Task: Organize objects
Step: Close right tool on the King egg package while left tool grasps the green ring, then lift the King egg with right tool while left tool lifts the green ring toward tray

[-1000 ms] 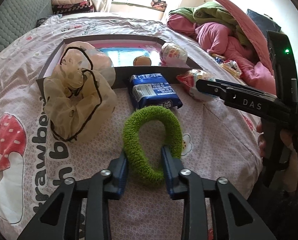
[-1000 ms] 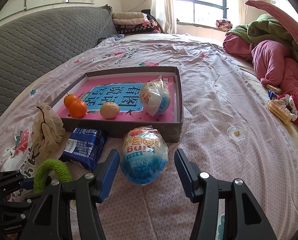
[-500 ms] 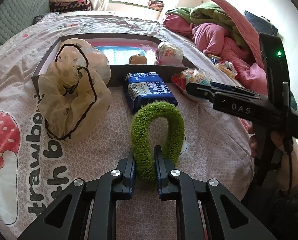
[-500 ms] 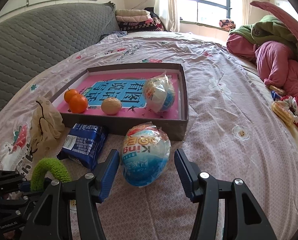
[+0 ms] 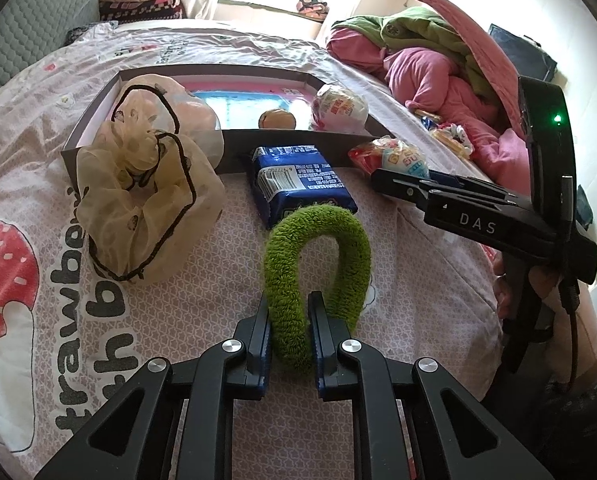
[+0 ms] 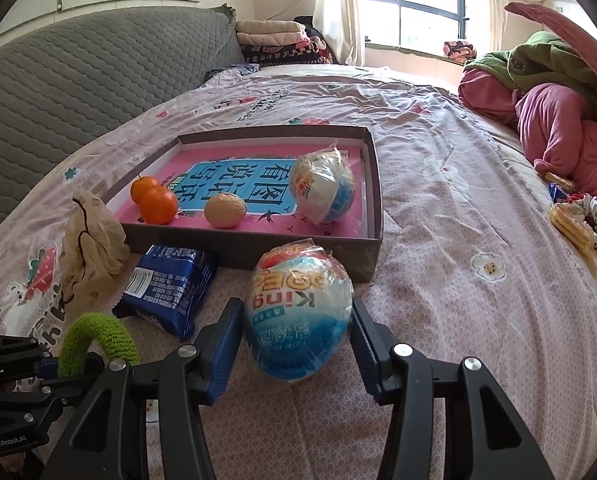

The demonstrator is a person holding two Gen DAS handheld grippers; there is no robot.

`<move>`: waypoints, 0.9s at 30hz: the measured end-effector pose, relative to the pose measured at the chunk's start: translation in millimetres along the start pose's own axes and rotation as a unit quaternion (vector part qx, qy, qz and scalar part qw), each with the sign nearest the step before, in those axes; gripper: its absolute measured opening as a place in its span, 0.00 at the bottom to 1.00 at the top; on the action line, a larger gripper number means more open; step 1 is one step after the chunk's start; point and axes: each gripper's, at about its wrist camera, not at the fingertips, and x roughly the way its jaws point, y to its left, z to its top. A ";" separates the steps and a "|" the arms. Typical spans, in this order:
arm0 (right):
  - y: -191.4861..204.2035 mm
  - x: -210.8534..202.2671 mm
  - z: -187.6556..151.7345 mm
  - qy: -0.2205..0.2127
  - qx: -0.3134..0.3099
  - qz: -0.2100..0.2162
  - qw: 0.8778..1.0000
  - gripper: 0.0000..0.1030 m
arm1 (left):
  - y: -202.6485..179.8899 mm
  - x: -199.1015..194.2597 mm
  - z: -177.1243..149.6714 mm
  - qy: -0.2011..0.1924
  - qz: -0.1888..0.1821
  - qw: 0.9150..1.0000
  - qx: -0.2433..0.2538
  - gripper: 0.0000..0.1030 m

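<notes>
Left wrist view: the left gripper [image 5: 288, 344] is clenched on one side of the green scrunchie [image 5: 318, 264], whose loop stands up off the bed [image 5: 218, 272]. Beyond it a blue packet [image 5: 298, 180] lies against the near wall of the box [image 5: 234, 152]. A beige scrunchie [image 5: 146, 192] sits left of the packet, resting against the box's near left corner. Inside the box are a walnut [image 5: 276, 119] and a wrapped egg [image 5: 340, 106]. The right gripper [image 5: 402, 184] reaches in from the right around a second egg [image 5: 394, 158].

Right wrist view: the right gripper [image 6: 298, 344] is closing, its pads flanking the egg [image 6: 298, 316] on the bed [image 6: 458, 300] just before the box's [image 6: 298, 242] near right corner; I cannot tell whether they press on it. The box holds two oranges [image 6: 156, 202], the walnut [image 6: 224, 210] and the other egg [image 6: 324, 192]. The packet [image 6: 166, 288] and beige scrunchie [image 6: 90, 256] lie to the left, the green scrunchie [image 6: 94, 336] lower left in the left gripper [image 6: 64, 362].
</notes>
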 end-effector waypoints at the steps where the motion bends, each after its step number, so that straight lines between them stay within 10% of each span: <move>1: 0.6 -0.4 -0.4 0.000 -0.002 0.001 1.000 0.50 | -0.5 0.0 0.0 0.000 0.001 1.000 0.001 0.15; 27: 24.5 -24.3 1.3 -0.039 -0.037 0.025 0.998 0.50 | -3.1 -23.5 7.4 -0.056 0.024 0.998 0.020 0.15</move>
